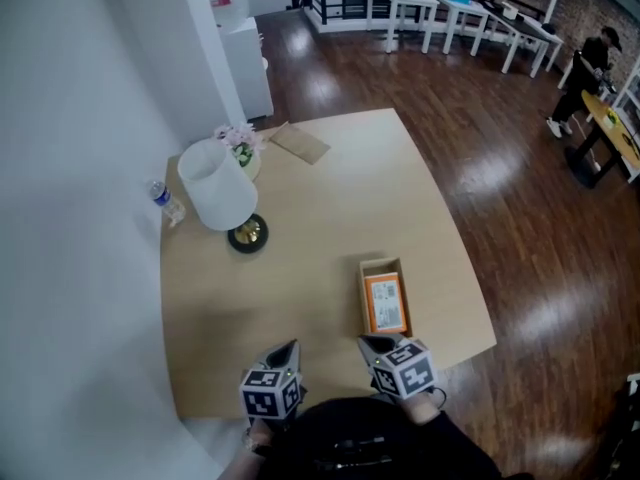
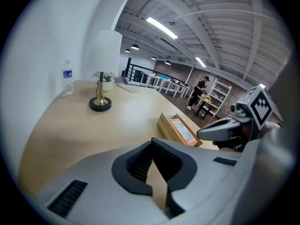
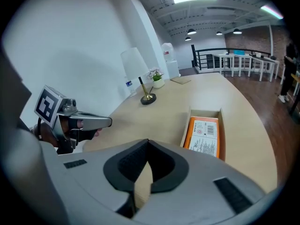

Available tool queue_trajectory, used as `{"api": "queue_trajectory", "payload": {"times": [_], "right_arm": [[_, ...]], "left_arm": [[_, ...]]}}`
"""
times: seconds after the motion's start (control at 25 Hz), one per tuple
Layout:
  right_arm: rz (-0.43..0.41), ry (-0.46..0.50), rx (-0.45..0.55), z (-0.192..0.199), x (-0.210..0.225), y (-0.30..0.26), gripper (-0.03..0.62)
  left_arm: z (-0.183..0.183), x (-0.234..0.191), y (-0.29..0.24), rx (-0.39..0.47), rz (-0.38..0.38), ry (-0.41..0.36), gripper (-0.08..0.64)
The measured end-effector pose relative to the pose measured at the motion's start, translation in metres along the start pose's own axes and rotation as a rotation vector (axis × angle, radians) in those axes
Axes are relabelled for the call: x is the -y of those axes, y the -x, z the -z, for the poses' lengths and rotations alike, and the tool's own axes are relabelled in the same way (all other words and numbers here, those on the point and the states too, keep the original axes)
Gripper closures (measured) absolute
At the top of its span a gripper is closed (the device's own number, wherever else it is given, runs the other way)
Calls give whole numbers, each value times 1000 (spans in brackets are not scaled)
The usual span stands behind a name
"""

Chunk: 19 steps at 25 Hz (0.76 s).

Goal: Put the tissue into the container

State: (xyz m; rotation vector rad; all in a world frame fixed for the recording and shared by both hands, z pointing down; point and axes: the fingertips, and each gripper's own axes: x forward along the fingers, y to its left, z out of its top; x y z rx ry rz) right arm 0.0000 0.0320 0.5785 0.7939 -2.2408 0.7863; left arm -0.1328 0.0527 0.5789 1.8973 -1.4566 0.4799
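Note:
An orange tissue pack (image 1: 385,302) lies flat inside an open tan box, the container (image 1: 380,264), on the beige table (image 1: 330,208) near its front right. Both grippers hover at the table's near edge, apart from the box. My left gripper (image 1: 292,346) is shut with nothing between its jaws, and it sits left of the box. My right gripper (image 1: 364,342) is shut and empty, just in front of the box. The left gripper view shows the left gripper (image 2: 151,141), the pack (image 2: 183,130) and the box (image 2: 164,124). The right gripper view shows the right gripper (image 3: 148,141), the pack (image 3: 203,134) and the box (image 3: 205,111).
A lamp with a white shade (image 1: 220,188) stands at the table's far left, with a water bottle (image 1: 165,200) and a small flower pot (image 1: 240,146) beside it. A brown flat paper (image 1: 299,143) lies at the far edge. A white wall runs along the left. White tables and a person (image 1: 590,68) are far off.

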Motion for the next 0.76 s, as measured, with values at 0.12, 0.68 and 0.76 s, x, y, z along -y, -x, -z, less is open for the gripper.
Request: {"api": "queue_trajectory", "payload": {"times": [0.12, 0.68, 0.76], "right_arm": [[-18, -3, 8, 0, 6, 6, 592], [-20, -42, 47, 9, 39, 39, 592], [-16, -45, 48, 12, 43, 44, 592]], "left_arm": [[-1, 4, 1, 3, -19, 2, 560], [3, 45, -4, -8, -49, -10, 560], [4, 51, -5, -10, -44, -16, 560]]}}
